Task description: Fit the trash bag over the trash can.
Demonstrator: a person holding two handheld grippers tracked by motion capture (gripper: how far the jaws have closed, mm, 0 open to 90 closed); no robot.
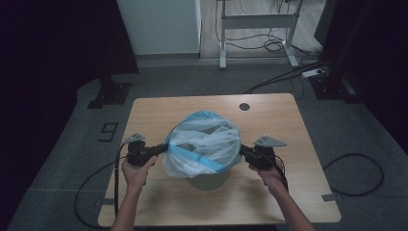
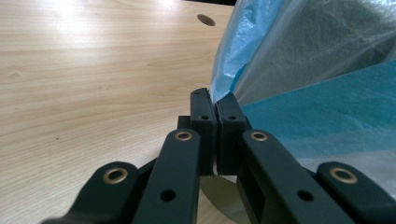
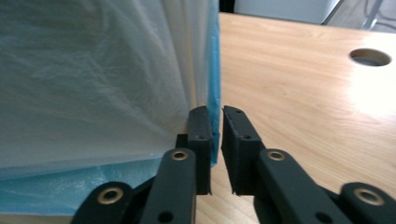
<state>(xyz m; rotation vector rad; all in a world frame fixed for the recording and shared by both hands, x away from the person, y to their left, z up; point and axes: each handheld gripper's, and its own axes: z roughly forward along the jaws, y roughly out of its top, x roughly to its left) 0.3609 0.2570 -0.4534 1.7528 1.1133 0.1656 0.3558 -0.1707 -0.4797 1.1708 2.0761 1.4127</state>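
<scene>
- Two grippers flank the bag (image 1: 204, 144), which sits draped over a bin (image 1: 209, 180) just below the middle of the table (image 1: 159, 108); the left gripper (image 1: 161, 148) is at the bag's nine o'clock, the right gripper (image 1: 244, 150) at its three o'clock.
- Left gripper view: the jaws are pressed together, pinching the bag's blue rim (image 2: 219, 88) right at the tips. That bite looks shallow (barely a fold of film), so a sideways tug could likely slip it free.
- Right gripper view: the jaws stand slightly apart with the bag's blue edge (image 3: 214, 93) in the gap, resting against one jaw; I judge nothing is clamped there now.
- One risk: with one side held and the other loose, the rim may spring back inward and the loose side may ride up off the bin.
- Another: the film is thin and stretched, so pulling the left side outward toward nine o'clock might tear it or drag the light bin across the table.
- Last: the loose edge could snag on the right jaw as it backs off toward three o'clock.
</scene>
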